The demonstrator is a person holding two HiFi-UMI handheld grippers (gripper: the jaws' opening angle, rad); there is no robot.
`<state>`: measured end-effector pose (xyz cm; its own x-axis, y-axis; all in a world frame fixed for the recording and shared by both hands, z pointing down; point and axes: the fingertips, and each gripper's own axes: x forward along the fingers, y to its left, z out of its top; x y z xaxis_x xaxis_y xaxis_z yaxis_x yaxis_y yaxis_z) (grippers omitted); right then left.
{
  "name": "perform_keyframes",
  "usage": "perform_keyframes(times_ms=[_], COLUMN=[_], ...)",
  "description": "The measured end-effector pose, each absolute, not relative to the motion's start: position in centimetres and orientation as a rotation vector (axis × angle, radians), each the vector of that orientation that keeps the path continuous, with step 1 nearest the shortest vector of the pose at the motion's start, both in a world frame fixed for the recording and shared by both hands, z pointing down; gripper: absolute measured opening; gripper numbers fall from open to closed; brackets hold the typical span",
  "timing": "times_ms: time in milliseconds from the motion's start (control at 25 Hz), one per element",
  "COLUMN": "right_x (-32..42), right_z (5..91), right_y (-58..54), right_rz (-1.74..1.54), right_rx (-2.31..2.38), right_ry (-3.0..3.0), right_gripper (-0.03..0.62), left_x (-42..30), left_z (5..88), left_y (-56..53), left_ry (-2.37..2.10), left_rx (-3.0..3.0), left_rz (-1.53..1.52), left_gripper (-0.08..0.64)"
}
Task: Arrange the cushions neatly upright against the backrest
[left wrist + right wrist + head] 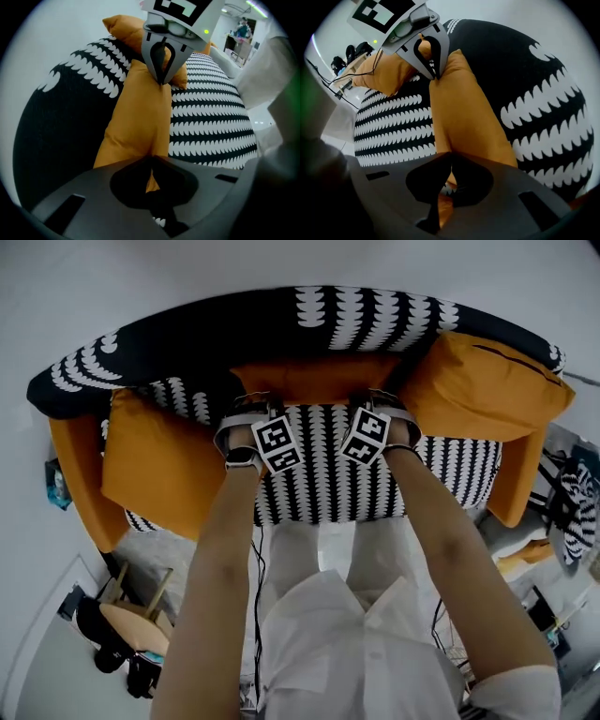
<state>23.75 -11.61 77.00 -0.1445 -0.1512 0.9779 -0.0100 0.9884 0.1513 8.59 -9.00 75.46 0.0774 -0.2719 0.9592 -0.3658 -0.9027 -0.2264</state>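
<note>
Pinching the middle cushion (pixel 314 379) by its top edge, your left hand-held gripper (pixel 151 159) and right hand-held gripper (pixel 449 155) are both clamped shut on it, mid-frame against the backrest (pixel 216 334). By my judgement, the left cushion (pixel 159 465) and right cushion (pixel 487 390), askew at the frame's sides, remain to be straightened.

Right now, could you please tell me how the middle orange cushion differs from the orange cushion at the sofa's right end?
The middle cushion is pinched by the left gripper and the right gripper, jaws shut on its edge; the right-end cushion is untouched. The middle cushion stands on edge along the backrest; the right-end cushion leans tilted in the corner. Both are plain orange.
</note>
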Motion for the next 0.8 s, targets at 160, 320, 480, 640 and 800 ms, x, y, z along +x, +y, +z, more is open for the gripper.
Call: perform_keyframes(times_ms=[160,320,480,640,800], right_x=[23.7,23.0,23.1,22.9,22.8], right_z=[77.4,77.7,77.3,75.3,71.6], right_y=[-11.8,-11.6,-11.4,-12.0,-11.3], right_rz=[-0.127,-0.093,-0.067,0.009,0.22], right_rx=[0.072,0.051,0.031,0.108,0.259], right_ry=[-1.709,-1.691,-1.69,-1.742,-1.863], right_gripper=[0.014,0.019,0.041,0.047,0.058], left_x=[8.6,8.1,8.2,7.8,8.3], left_z=[76.0,76.2,75.8,74.3,70.9], left_y=[-9.4,-9.1,-8.8,-8.6,-8.1], left_ry=[-0.614,-0.565,-0.554,-0.63,-0.812], left_rx=[2.244,2.257,2.244,2.21,2.182], left_rz=[1.901,1.852,1.766,1.633,1.36], left_gripper=[0.031,0.043,0.078,0.131,0.163])
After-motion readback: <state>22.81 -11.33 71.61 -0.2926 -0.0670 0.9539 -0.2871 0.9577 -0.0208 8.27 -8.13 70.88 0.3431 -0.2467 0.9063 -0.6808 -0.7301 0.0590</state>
